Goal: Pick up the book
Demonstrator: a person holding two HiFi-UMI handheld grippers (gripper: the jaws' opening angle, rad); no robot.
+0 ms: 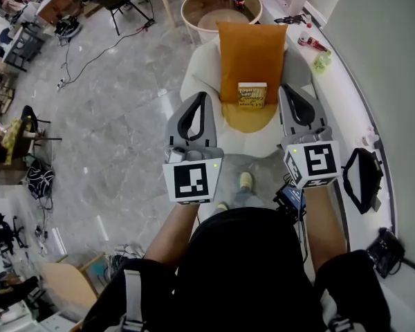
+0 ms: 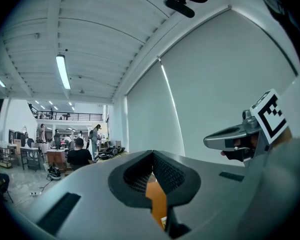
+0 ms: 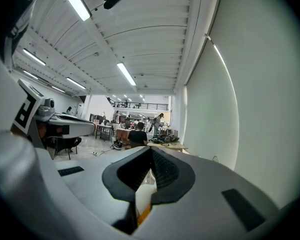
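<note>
Spotted book (image 1: 252,94) upright against orange cushion (image 1: 251,47) on white armchair (image 1: 194,71), ahead between both grippers. Left gripper (image 1: 202,97), right gripper (image 1: 288,89): jaws pressed together, nothing held. Judged small, stiff, light. Best pinched across top edge; likely to tip on soft cushion.

The person wears a black short-sleeved top (image 1: 249,268) with grey shoulder straps (image 1: 133,292) and a pale yellow shoe (image 1: 245,180), while the left gripper (image 1: 201,97) and right gripper (image 1: 288,88) are light grey, with black ribbed pads and white cubes bearing black square markers.
</note>
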